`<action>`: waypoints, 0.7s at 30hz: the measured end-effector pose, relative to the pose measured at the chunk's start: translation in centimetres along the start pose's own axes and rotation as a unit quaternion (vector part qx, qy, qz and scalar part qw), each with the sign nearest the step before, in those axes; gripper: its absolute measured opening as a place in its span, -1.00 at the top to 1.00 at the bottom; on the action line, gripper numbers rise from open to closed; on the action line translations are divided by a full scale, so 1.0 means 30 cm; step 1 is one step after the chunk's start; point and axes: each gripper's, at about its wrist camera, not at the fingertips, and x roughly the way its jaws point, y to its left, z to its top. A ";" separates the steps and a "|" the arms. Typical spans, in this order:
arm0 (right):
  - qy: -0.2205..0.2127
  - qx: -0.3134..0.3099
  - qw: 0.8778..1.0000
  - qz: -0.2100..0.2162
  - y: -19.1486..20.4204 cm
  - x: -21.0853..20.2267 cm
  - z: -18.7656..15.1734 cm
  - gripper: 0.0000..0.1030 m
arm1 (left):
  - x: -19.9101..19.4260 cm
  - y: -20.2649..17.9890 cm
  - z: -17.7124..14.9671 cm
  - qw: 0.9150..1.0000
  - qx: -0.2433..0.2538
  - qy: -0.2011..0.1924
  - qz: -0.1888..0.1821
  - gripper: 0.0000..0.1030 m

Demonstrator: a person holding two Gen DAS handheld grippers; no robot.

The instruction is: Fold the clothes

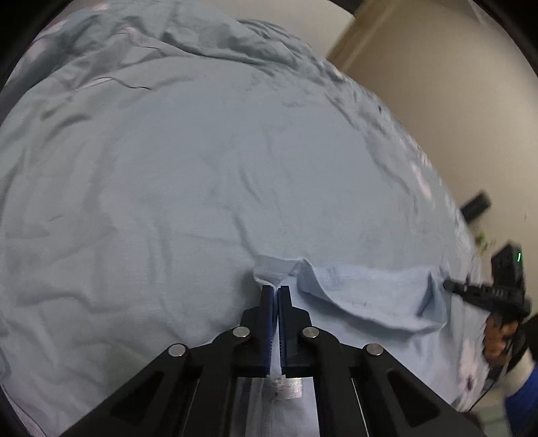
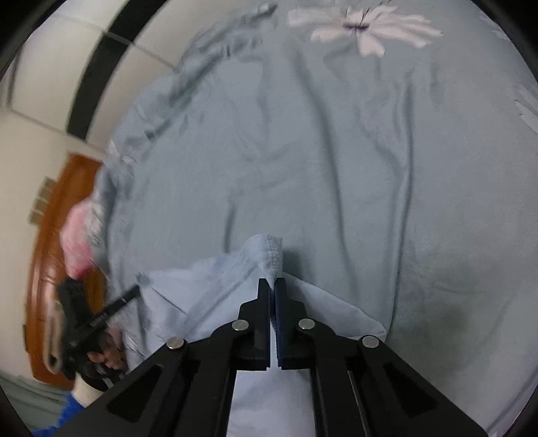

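Observation:
A light blue garment [image 1: 366,295] is stretched between my two grippers over a bed. In the left wrist view my left gripper [image 1: 276,288] is shut on one corner of its hem, which bunches just ahead of the fingertips. My right gripper [image 1: 449,285] shows at the far right, holding the other corner. In the right wrist view my right gripper [image 2: 272,280] is shut on a bunched hem corner of the garment [image 2: 215,292]. My left gripper [image 2: 134,289] shows at the lower left, gripping the far corner.
The bed is covered with a wrinkled pale blue sheet [image 1: 168,174] with pink flower prints [image 2: 363,27]. A brown wooden headboard [image 2: 50,255] and a pink cloth [image 2: 77,238] lie at the left of the right wrist view. A beige wall [image 1: 454,101] is beyond the bed.

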 end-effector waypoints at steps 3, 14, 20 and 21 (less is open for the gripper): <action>-0.019 0.024 1.000 -0.004 -0.039 -0.031 0.006 0.97 | -0.047 0.038 0.015 0.999 -0.025 -0.025 -0.004 0.95; 0.008 0.079 0.996 -0.050 -0.112 0.055 -0.001 0.97 | 0.095 0.114 -0.011 0.996 -0.070 0.030 0.043 0.94; 0.012 0.035 0.994 -0.102 -0.038 0.025 0.002 0.93 | 0.036 0.097 -0.043 0.994 -0.059 0.045 0.075 0.86; 0.011 0.022 0.993 -0.114 -0.021 0.012 -0.005 0.93 | 0.015 0.090 -0.047 0.994 -0.057 0.046 0.080 0.86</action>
